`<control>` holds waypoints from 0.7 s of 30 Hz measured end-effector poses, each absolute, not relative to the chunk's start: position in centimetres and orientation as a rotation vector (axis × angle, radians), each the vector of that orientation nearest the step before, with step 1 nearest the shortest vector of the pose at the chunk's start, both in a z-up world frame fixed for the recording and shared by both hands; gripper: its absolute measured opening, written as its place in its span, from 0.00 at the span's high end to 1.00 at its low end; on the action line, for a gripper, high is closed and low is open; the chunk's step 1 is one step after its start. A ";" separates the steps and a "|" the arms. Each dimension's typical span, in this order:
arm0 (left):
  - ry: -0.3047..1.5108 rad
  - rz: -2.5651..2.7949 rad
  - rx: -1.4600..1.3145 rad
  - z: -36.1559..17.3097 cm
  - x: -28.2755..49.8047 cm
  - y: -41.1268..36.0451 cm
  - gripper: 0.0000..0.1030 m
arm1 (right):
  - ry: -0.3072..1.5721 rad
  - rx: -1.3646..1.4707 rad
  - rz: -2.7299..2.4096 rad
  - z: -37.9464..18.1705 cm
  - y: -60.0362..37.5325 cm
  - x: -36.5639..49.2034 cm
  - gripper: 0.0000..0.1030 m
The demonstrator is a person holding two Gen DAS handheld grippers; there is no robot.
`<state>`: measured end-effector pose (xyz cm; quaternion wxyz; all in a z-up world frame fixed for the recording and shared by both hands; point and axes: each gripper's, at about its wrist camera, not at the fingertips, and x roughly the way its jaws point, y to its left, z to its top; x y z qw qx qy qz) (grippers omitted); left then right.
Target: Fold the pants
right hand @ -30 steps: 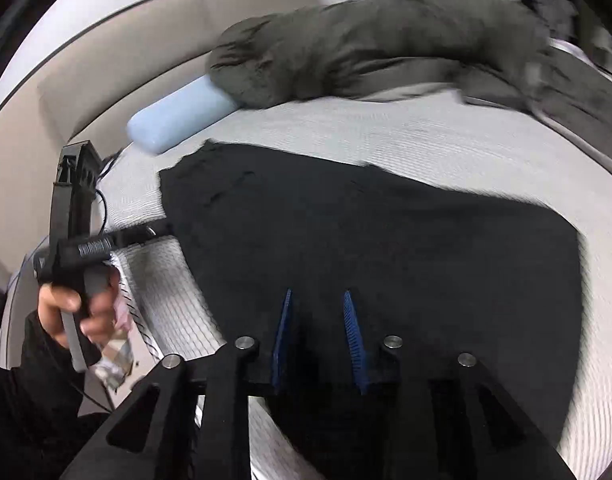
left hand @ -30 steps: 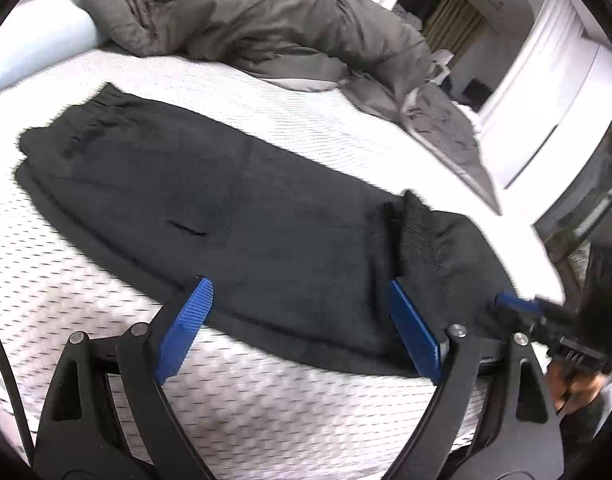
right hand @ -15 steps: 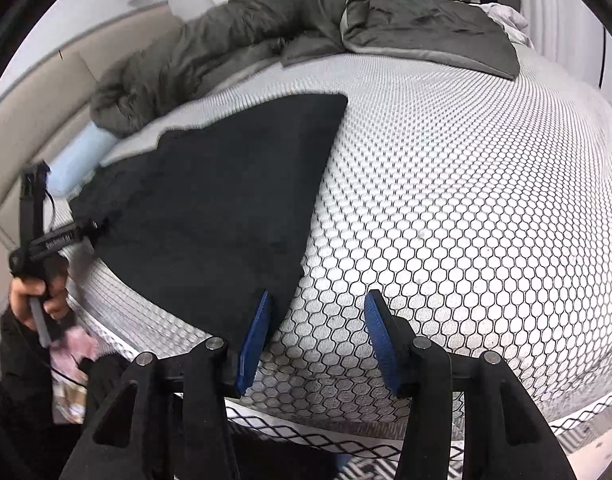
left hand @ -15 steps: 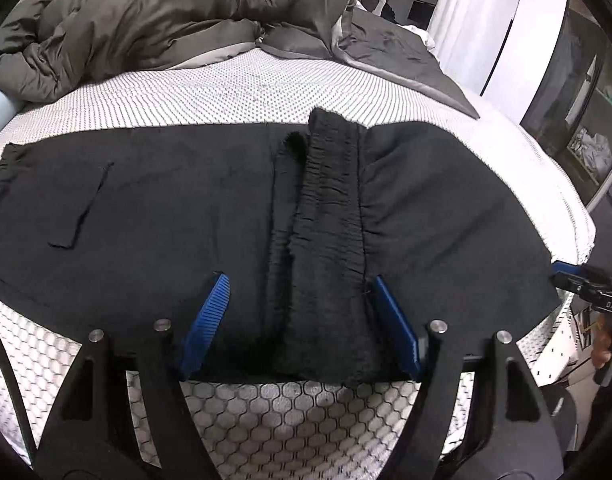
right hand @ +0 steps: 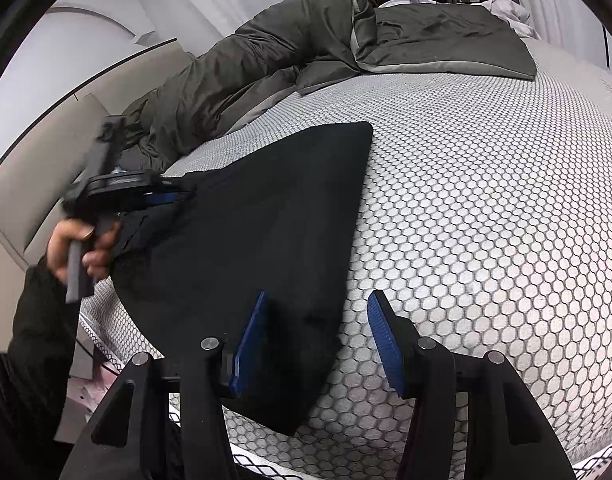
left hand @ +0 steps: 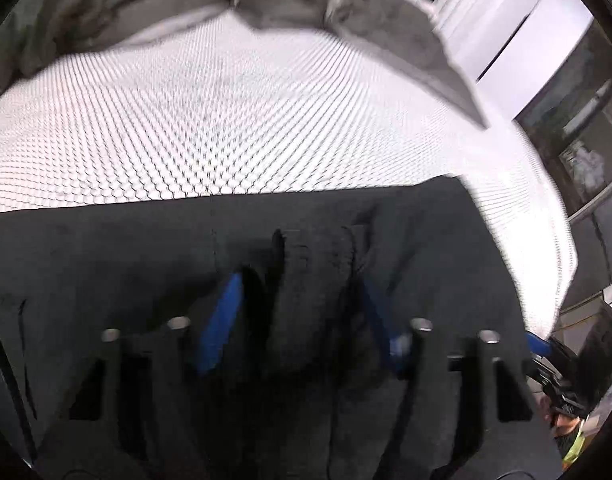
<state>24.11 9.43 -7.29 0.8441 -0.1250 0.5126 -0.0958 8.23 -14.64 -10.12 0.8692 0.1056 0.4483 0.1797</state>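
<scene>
Black pants [right hand: 266,220] lie folded on the white honeycomb-patterned bed [right hand: 486,200]. In the left wrist view the pants [left hand: 106,264] fill the lower half, and my left gripper [left hand: 306,312] has its blue pads on either side of the bunched elastic waistband [left hand: 314,280], pressed into the cloth. The same left gripper [right hand: 146,196] shows in the right wrist view at the pants' left edge, held by a hand. My right gripper [right hand: 318,336] is open at the near corner of the pants, its left pad over the cloth, its right pad over bare bed.
A dark grey duvet [right hand: 306,52] is heaped along the far side of the bed. A beige headboard [right hand: 34,168] stands at the left. White wardrobe doors [left hand: 518,20] and a dark shelf [left hand: 586,140] stand beyond the bed's right edge.
My left gripper has pushed forward and down onto the waistband, and its jaws have narrowed around it. My right gripper has moved left over the pants' near corner, still open.
</scene>
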 end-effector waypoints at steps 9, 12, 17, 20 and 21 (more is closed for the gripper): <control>0.984 -0.173 -0.330 -4.9 25.3 11.8 0.84 | 0.934 0.277 0.369 -10.5 -16.5 8.1 0.46; 1.055 -0.084 -0.244 -7.0 26.5 11.4 0.74 | 0.935 0.267 0.371 -10.4 -15.9 8.1 0.45; 0.984 -0.015 -0.273 -4.7 23.6 12.0 0.38 | 0.936 0.279 0.364 -9.7 -16.2 6.7 0.45; 0.899 -0.049 -0.276 -2.4 19.9 10.6 0.22 | 0.969 0.356 0.424 -9.9 -16.2 6.3 0.45; 0.878 -0.081 -0.253 -2.0 18.6 9.2 0.21 | 0.988 0.401 0.461 -10.2 -15.9 6.4 0.45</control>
